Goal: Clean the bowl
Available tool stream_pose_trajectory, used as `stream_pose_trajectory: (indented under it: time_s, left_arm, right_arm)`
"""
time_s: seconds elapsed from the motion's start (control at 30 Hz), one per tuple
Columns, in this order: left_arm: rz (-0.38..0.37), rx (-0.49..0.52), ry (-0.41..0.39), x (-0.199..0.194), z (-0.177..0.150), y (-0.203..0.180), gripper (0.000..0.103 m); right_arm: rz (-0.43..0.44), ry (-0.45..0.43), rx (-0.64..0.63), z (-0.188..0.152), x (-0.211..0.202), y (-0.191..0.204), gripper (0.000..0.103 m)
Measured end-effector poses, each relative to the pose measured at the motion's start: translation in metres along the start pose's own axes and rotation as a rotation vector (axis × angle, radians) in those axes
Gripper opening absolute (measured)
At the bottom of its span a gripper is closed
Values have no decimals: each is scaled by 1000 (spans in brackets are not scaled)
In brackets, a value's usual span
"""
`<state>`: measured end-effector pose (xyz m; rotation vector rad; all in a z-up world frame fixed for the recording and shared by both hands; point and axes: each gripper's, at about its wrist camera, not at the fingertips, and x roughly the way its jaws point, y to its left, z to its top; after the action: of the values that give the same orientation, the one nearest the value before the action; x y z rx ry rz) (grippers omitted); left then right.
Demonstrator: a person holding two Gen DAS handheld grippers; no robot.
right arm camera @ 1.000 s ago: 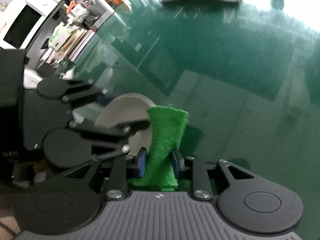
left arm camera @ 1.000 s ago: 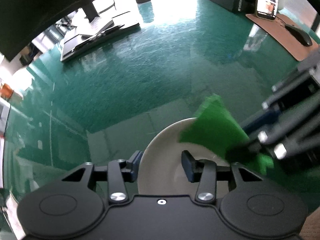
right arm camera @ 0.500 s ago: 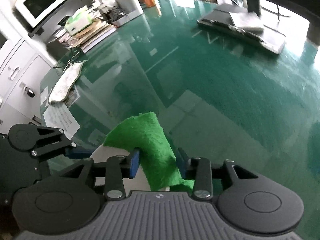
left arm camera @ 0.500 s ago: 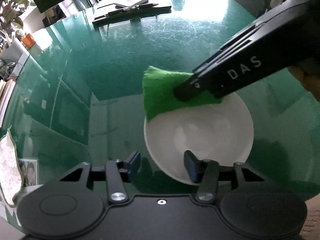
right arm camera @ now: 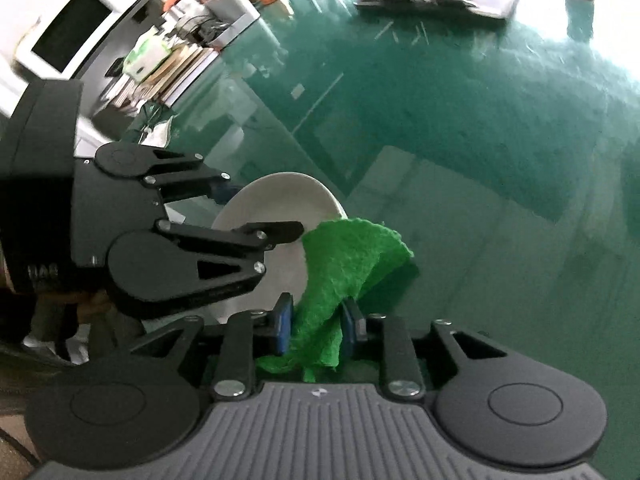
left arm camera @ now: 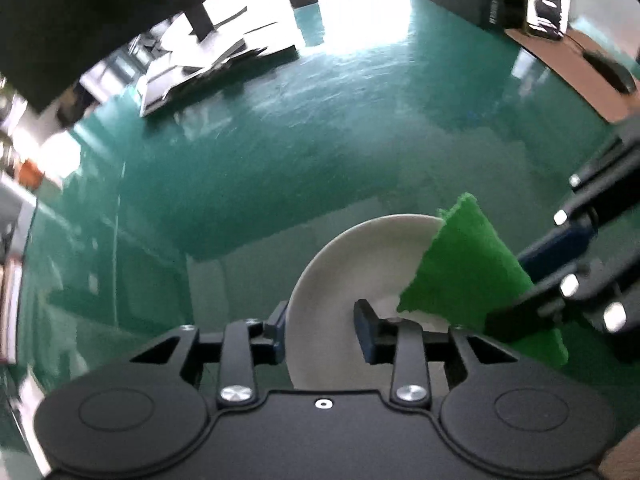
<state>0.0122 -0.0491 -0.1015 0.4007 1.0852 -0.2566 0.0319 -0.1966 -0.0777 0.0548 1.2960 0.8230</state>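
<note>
**Bowl tipped on edge, cloth at its rim**

While the white bowl (left arm camera: 360, 264) sat level with its hollow open to the left camera half a second ago, it now stands tilted on edge above the green tabletop (left arm camera: 280, 152), its inside turned toward the right-hand tool. The left tongs (left arm camera: 322, 330) straddle its rim, one finger outside the wall and one inside; they look closed on the rim, since the bowl could hardly stand so otherwise. Whether its lower edge touches the tabletop I cannot tell.

Just beside the bowl, the green cloth (right arm camera: 340, 276) is pinched between the fingers of the right tongs (right arm camera: 316, 324), which are nearly shut on a bunched fold. Its free end flops toward the bowl's far rim. Half a second ago the cloth lay pressed over the rim and into the hollow; now it has drawn back to the edge, and contact with the inner face looks slight at best.

Judging by this, one wiping pass has ended and the bowl has been turned for another; the cleaning seems midway. The motion blur suggests both tools are moving.

Farther from the bowl, a laptop (left arm camera: 208, 72) lies across the tabletop, and a microwave (right arm camera: 68, 36) stands beyond its edge.
</note>
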Motion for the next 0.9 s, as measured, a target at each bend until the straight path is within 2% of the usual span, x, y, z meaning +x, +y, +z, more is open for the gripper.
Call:
stream_pose_trajectory:
  time_s: [0.23,0.33,0.47,0.57,0.67,0.77,0.8,0.9]
  left_arm:
    - [2,4,-6,0,-5,-4,34]
    - [8,-19,-5,3,-1,-2,34]
    - [16,-49,2,1,-2,1,35]
    - [52,-117,25,2,-5,15,36]
    - [89,-165,38,3,-10,27,37]
    - [119,-219,55,4,-13,40,38]
    - [123,-242,66,4,-14,44,38]
    - [159,-300,68,-5,-16,51,53]
  right_arm:
    - [-66,-25,-79,44,25,4,23]
    - [-62,-32,-82,50,31,5,23]
    - [-66,-60,-57,46,25,7,23]
    - [-74,-143,22,35,-3,-4,23]
    - [-133,-201,94,24,-21,-18,23]
    - [-171,-207,153,13,-25,-31,25]
    - [-211,-197,192,7,-20,-37,28]
    - [-279,-163,219,-1,-10,-39,74]
